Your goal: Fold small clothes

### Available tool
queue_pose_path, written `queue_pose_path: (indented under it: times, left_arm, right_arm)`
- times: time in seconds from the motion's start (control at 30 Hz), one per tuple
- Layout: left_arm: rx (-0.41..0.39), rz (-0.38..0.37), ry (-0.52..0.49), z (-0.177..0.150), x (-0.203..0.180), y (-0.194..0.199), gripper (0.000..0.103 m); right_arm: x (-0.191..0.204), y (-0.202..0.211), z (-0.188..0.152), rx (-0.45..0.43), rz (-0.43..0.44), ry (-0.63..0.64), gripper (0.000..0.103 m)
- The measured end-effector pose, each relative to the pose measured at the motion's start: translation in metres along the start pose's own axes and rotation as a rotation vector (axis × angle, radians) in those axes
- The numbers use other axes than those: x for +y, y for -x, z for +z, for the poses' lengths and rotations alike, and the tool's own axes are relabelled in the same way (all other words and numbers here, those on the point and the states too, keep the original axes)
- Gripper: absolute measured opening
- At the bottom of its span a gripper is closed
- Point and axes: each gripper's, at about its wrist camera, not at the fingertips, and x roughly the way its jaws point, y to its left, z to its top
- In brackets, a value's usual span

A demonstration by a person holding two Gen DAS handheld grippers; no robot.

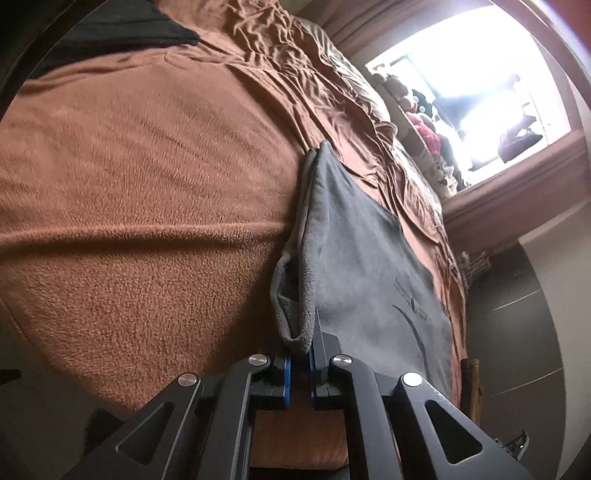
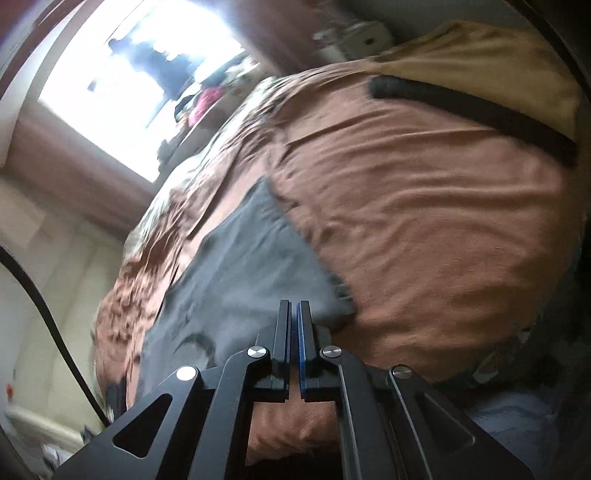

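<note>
A grey fleece garment (image 1: 354, 258) with a dark printed logo (image 1: 413, 310) lies on the brown blanket, its left edge doubled over and lifted. My left gripper (image 1: 301, 343) is shut on that folded edge, which drapes over the fingertips. In the right wrist view the same grey garment (image 2: 251, 266) lies flat under and beyond my right gripper (image 2: 294, 303). That gripper's jaws are pressed together with nothing visible between them, and it hovers over the garment's near right corner.
The brown blanket (image 1: 147, 184) covers a bed and is wrinkled toward the far side (image 2: 424, 221). A black cloth (image 1: 122, 29) and a black strap (image 2: 472, 107) lie at the far end. A bright window (image 1: 472, 81) with soft toys (image 1: 417, 122) borders the bed. A black cable (image 2: 44, 306) hangs at left.
</note>
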Motion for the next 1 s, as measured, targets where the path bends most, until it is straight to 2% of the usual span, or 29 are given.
queue_pose_path:
  times: [0.23,0.33,0.4,0.43,0.47,0.6,0.7,0.73,0.77,0.9,1.0]
  left_arm:
    - [-0.005,-0.041,0.071,-0.009,0.011,-0.005,0.007]
    - [0.011,-0.048,0.089,-0.012,0.017,-0.008,0.009]
    - [0.02,-0.057,0.086,-0.013,0.017,-0.01,0.018]
    - [0.021,-0.058,0.085,-0.013,0.016,-0.011,0.026]
    - [0.022,-0.064,0.083,-0.013,0.016,-0.012,0.03]
    - [0.025,-0.068,0.066,-0.012,0.008,-0.016,0.032]
    - [0.023,-0.07,0.087,-0.011,0.011,-0.019,0.032]
    - [0.02,-0.07,0.093,-0.01,0.012,-0.019,0.025]
    - [0.021,-0.07,0.095,-0.01,0.012,-0.019,0.011]
    - [0.013,-0.109,0.08,-0.006,0.009,-0.013,0.007]
    - [-0.017,-0.16,0.083,-0.003,0.004,-0.003,0.006]
  right_arm:
    - [0.07,-0.053,-0.022,0.189,0.091,0.2,0.0]
    - [0.095,-0.077,-0.03,0.277,0.131,0.247,0.0]
    - [0.111,-0.094,-0.034,0.338,0.165,0.27,0.0]
    - [0.118,-0.103,-0.033,0.353,0.165,0.287,0.0]
    - [0.124,-0.109,-0.035,0.364,0.16,0.308,0.0]
    - [0.146,-0.14,-0.039,0.423,0.156,0.366,0.0]
    - [0.155,-0.167,-0.044,0.485,0.157,0.387,0.0]
    - [0.158,-0.173,-0.045,0.502,0.157,0.396,0.0]
    - [0.159,-0.178,-0.046,0.515,0.156,0.408,0.0]
    - [0.171,-0.204,-0.047,0.584,0.194,0.447,0.0]
    - [0.175,-0.219,-0.044,0.608,0.188,0.477,0.0]
